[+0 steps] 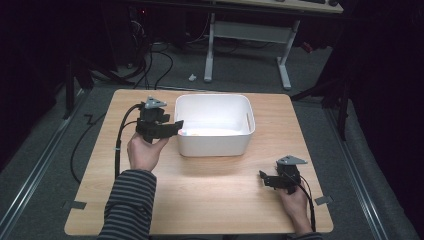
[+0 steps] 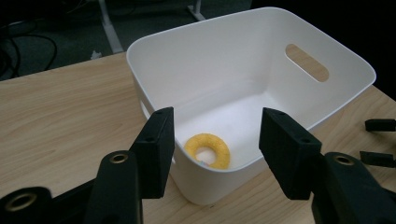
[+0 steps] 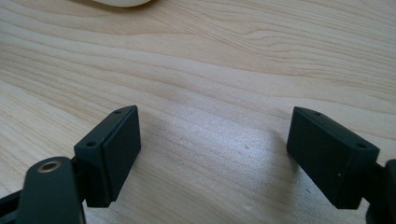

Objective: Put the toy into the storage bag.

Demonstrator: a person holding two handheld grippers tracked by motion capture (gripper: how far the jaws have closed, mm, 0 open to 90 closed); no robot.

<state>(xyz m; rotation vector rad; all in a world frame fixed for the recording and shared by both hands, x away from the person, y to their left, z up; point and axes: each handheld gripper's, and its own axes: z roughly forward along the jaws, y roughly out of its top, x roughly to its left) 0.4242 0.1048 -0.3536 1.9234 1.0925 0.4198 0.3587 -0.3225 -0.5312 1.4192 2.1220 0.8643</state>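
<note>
A white plastic bin (image 1: 214, 146) with handle slots stands at the middle of the wooden table (image 1: 200, 190). A yellow ring (image 2: 208, 150) lies on the bin's floor near the wall closest to my left gripper. My left gripper (image 1: 176, 125) hovers at the bin's left rim (image 2: 154, 51), open and empty, its jaws pointing into the bin. My right gripper (image 1: 263, 178) rests low over the table near the front right, open with nothing between its jaws; bare wood (image 3: 210, 140) lies under it.
The bin's near corner (image 3: 122, 2) shows at the top of the right gripper view. Beyond the table a white-legged desk (image 1: 250, 35) and cables (image 1: 150, 65) stand on the grey floor. The right gripper's jaw tips (image 2: 380, 125) appear past the bin.
</note>
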